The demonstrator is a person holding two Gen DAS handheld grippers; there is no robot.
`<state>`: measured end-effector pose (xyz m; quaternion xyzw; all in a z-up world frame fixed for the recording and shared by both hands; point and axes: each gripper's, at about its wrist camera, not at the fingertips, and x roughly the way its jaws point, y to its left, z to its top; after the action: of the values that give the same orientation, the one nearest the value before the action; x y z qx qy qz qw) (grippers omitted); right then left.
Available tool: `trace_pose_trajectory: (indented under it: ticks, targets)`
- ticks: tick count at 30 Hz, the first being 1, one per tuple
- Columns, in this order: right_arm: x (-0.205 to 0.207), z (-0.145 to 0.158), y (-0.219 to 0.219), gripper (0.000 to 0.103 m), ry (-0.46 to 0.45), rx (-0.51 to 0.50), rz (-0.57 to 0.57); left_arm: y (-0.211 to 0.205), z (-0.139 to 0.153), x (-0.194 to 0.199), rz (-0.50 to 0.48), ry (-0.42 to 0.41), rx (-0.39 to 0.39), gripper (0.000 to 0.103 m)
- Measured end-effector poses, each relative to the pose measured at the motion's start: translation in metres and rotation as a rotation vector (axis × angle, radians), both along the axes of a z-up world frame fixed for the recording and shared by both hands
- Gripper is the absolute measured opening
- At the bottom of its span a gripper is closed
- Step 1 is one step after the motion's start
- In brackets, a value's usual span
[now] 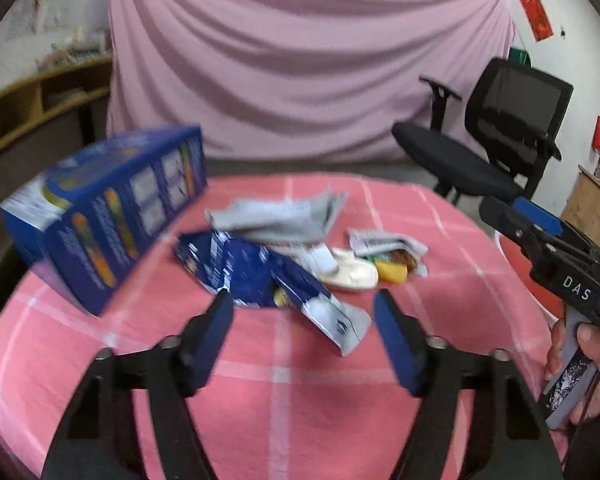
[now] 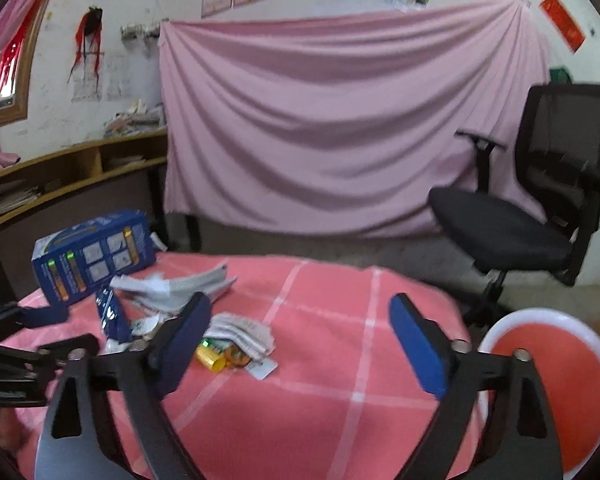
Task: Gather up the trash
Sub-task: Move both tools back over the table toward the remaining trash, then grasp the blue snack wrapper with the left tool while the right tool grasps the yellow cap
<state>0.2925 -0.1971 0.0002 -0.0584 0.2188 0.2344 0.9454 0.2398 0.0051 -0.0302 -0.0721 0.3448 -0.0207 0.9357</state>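
Pink checked tablecloth (image 1: pixel 260 400) under scattered wrappers (image 1: pixel 260 272); both grippers' jaws apart, empty.

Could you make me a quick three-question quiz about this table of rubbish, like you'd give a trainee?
1. True or false: the left claw already grips a wrapper.
2. What stands at the table's far left edge? A) blue box B) kettle C) lamp
3. What colour is the small bottle among the wrappers?

Key: 1 false, both claws are open and empty; 2 A, the blue box; 3 yellow.
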Motion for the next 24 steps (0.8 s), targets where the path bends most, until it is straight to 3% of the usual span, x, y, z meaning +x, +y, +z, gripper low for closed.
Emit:
trace_pose_trajectory:
  ticks: [4,8,15,24]
  targets:
    - [0.009,-0.007,0.01,0.066,0.089,-0.027,0.069,0.003,-0.01,0.011,-0.025,0.082,-0.062,0.037]
    - [0.014,-0.015,0.02,0.049,0.166,-0.052,0.147,0.007,-0.011,0.013,-0.045,0.097,-0.114,0.027]
    - [0.018,-0.027,0.041,0.03,0.255,-0.114,0.257,0.011,-0.005,0.011,-0.044,0.09,-0.139,0.015]
    - [0.027,-0.042,0.064,0.021,0.328,-0.187,0.323,0.013,0.002,-0.003,-0.011,0.051,-0.118,0.011]
